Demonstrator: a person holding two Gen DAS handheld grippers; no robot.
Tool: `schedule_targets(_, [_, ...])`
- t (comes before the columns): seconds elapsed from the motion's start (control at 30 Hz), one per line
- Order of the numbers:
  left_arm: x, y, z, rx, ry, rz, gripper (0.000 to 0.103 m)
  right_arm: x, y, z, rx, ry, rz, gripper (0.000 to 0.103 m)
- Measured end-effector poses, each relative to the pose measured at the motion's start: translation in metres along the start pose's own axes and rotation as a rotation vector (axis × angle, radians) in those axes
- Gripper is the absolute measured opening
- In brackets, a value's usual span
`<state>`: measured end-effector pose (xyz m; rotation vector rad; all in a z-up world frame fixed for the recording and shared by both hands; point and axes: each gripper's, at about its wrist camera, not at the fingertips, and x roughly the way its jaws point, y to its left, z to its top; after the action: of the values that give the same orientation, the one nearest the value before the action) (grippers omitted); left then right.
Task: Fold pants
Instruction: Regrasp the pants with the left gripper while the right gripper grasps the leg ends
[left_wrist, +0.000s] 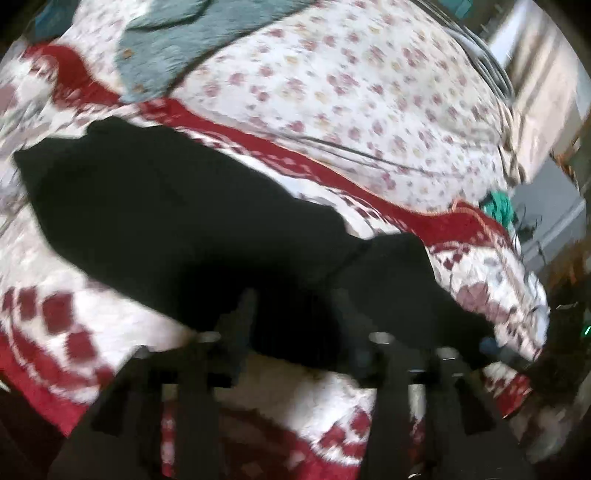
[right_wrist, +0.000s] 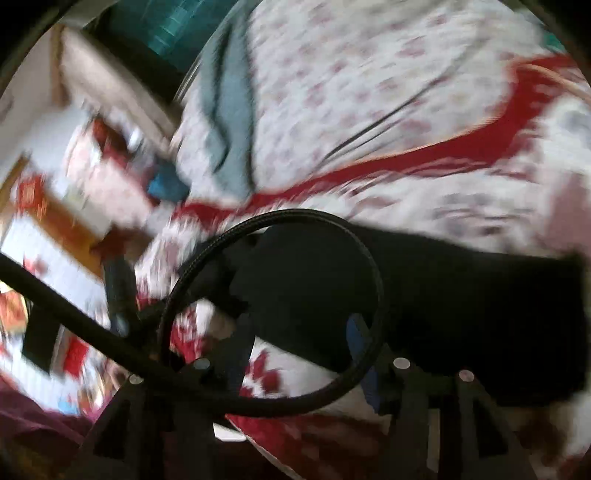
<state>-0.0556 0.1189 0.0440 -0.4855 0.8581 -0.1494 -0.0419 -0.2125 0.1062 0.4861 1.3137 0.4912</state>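
The black pants (left_wrist: 177, 206) are spread across the bed, on a red-and-white patterned blanket (left_wrist: 55, 317) near its front edge. In the left wrist view the left claw (left_wrist: 295, 306) is held just over the near part of the pants, its two fingers parted with only dark cloth seen between and beneath them; no pinch of fabric can be made out (the picture is blurred). From there the pants run away towards the far left side of the bed. Behind them a flowered sheet (left_wrist: 351, 92) and a grey-blue garment (left_wrist: 166, 51) are seen, and a green cloth (left_wrist: 498, 206) at the bed's right edge.

In the right wrist view the right claw (right_wrist: 299, 332) is likewise parted over one end of the pants (right_wrist: 461, 295), which stretch off to the right. A looped black cable (right_wrist: 376, 295) is shown only here, crossing in front of the fingers, and whether cloth is gripped cannot be told. The room beyond the bed's left edge is smeared by motion.
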Motion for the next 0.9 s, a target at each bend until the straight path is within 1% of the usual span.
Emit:
schedule_targets(0.07, [-0.010,0.019,0.007,-0.065,-0.025,-0.005,0.051,0.025,0.022,0.003,-0.087,0.034,-0.028,0.050])
schedule_targets(0.1, [-0.014,0.030,0.014,-0.101,-0.041,0.007,0.051,0.044,0.037,0.006,-0.149,0.059,-0.034,0.050])
schedule_targets(0.17, [-0.021,0.042,0.024,-0.130,-0.062,0.018,0.051,0.065,0.055,0.008,-0.208,0.085,-0.032,0.050])
schedule_targets(0.23, [-0.030,0.052,0.040,-0.131,-0.109,0.021,0.051,0.088,0.071,0.011,-0.260,0.113,-0.030,0.050])
schedule_targets(0.27, [-0.032,0.054,0.046,-0.124,-0.129,0.026,0.054,0.097,0.076,0.012,-0.282,0.122,-0.038,0.050])
schedule_targets(0.3, [-0.034,0.060,0.054,-0.115,-0.169,0.048,0.057,0.106,0.082,0.011,-0.312,0.130,-0.056,0.050])
schedule_targets(0.33, [-0.032,0.064,0.060,-0.113,-0.180,0.077,0.061,0.115,0.087,0.011,-0.355,0.137,-0.085,0.050])
schedule_targets(0.37, [-0.029,0.069,0.064,-0.119,-0.170,0.113,0.061,0.120,0.089,0.010,-0.385,0.139,-0.108,0.050])
schedule_targets(0.4, [-0.020,0.081,0.068,-0.146,-0.123,0.207,0.061,0.128,0.091,0.009,-0.421,0.148,-0.134,0.050])
schedule_targets(0.43, [-0.013,0.094,0.069,-0.179,-0.078,0.274,0.061,0.133,0.092,0.009,-0.438,0.156,-0.144,0.050])
schedule_targets(0.47, [-0.009,0.104,0.068,-0.213,-0.050,0.299,0.061,0.138,0.090,0.008,-0.457,0.167,-0.164,0.050])
schedule_targets(0.53, [-0.006,0.127,0.063,-0.303,-0.018,0.227,0.061,0.142,0.087,0.004,-0.479,0.181,-0.185,0.050])
schedule_targets(0.6, [-0.013,0.134,0.066,-0.348,-0.033,0.170,0.061,0.144,0.085,0.005,-0.488,0.187,-0.184,0.050])
schedule_targets(0.67, [-0.023,0.131,0.073,-0.344,-0.075,0.139,0.061,0.144,0.085,0.008,-0.486,0.188,-0.177,0.050])
schedule_targets(0.73, [-0.032,0.127,0.086,-0.320,-0.116,0.120,0.061,0.143,0.085,0.011,-0.488,0.188,-0.172,0.050])
schedule_targets(0.83, [-0.031,0.127,0.110,-0.317,-0.121,0.120,0.061,0.143,0.083,0.012,-0.467,0.192,-0.154,0.051])
schedule_targets(0.9, [-0.023,0.134,0.126,-0.356,-0.109,0.101,0.061,0.143,0.080,0.013,-0.445,0.189,-0.140,0.051])
